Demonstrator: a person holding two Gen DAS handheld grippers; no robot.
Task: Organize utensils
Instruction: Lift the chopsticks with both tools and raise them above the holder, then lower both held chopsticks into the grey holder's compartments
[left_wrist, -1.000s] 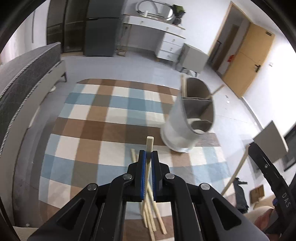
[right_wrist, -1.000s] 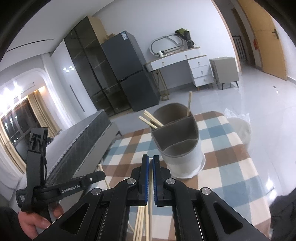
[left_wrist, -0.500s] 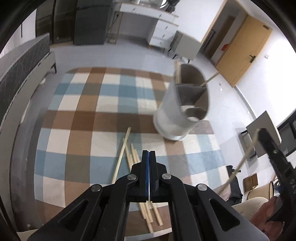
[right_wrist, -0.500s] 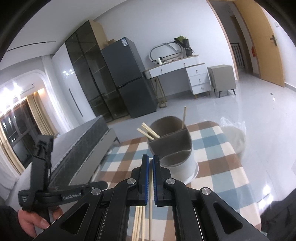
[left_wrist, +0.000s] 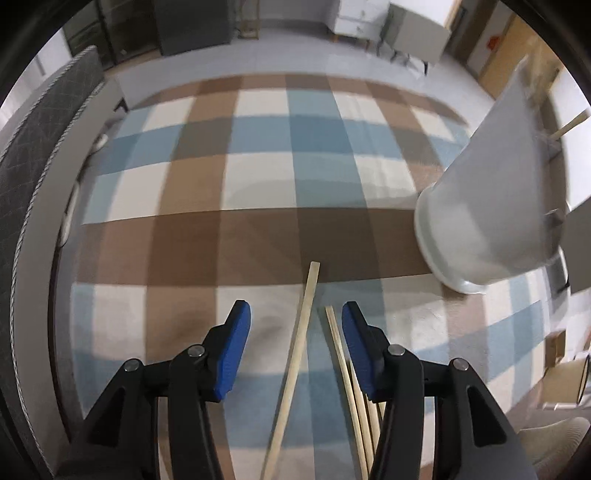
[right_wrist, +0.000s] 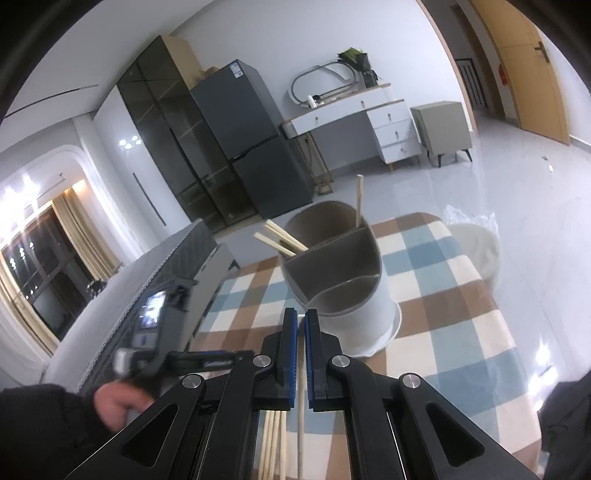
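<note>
Left gripper (left_wrist: 295, 332), jaws just opened and pointing steeply down, hangs empty over the checked rug (left_wrist: 258, 177). One chopstick (left_wrist: 299, 350) lies loose on the rug between the blue pads (left_wrist: 232, 350), touching neither; a small bundle of chopsticks (left_wrist: 354, 398) lies just beside it, under the right-hand pad. The white holder (left_wrist: 491, 206) stands near, upright on the rug.

Right gripper (right_wrist: 301, 332) is clenched on a single chopstick (right_wrist: 301, 406), aimed toward the holder (right_wrist: 347, 288), whose far compartments already hold three sticks (right_wrist: 284, 240).

For a clean pick, the left jaws should probably straddle only the single stick, lower until the pads flank it, then close; drifting sideways risks catching the bundle. The right should tip its stick upright before dropping it into a compartment.
</note>
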